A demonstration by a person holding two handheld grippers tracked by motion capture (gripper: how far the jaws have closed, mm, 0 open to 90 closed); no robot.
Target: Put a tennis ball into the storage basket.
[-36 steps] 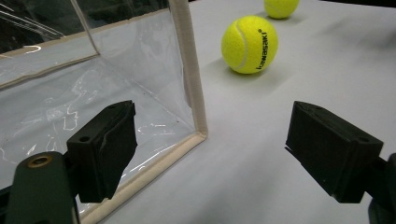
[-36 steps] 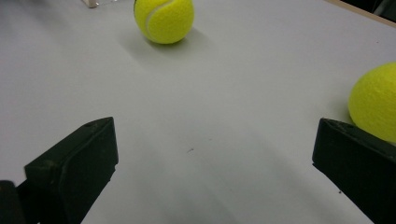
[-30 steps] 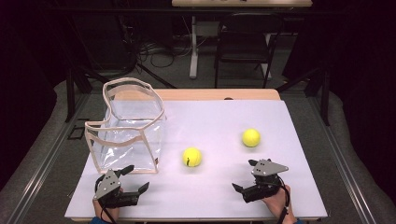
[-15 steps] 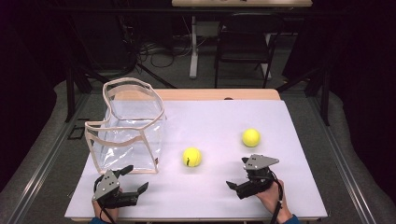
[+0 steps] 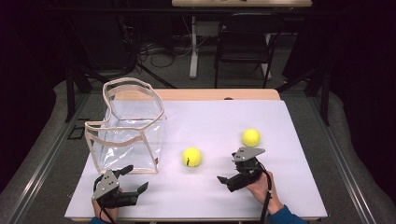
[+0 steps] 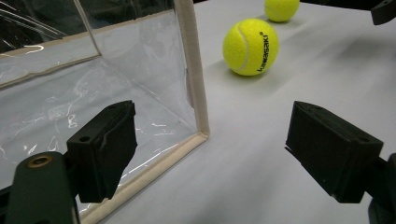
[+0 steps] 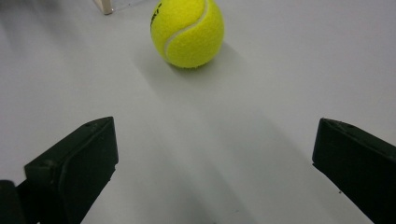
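Observation:
A clear plastic bag (image 5: 126, 135) with beige trim stands open-topped on the left of the white table (image 5: 210, 116). One yellow tennis ball (image 5: 192, 157) lies near the table's middle, a second ball (image 5: 251, 137) farther right. My left gripper (image 5: 135, 178) is open just in front of the bag's near right corner. In the left gripper view that bag corner (image 6: 198, 126) stands between the jaws of the left gripper (image 6: 215, 144), with the near ball (image 6: 251, 46) and far ball (image 6: 281, 8) beyond. My right gripper (image 5: 227, 168) is open and points at the near ball (image 7: 187, 31), which lies ahead of the right gripper (image 7: 215, 168).
A wooden strip (image 5: 219, 94) borders the table's far edge. A dark chair (image 5: 243, 42) and cables lie on the floor behind. Bare white surface stretches between the two grippers and along the right side.
My right gripper has moved left and slightly forward toward the near ball, turning to face it. The left gripper, the bag and both balls have stayed put.

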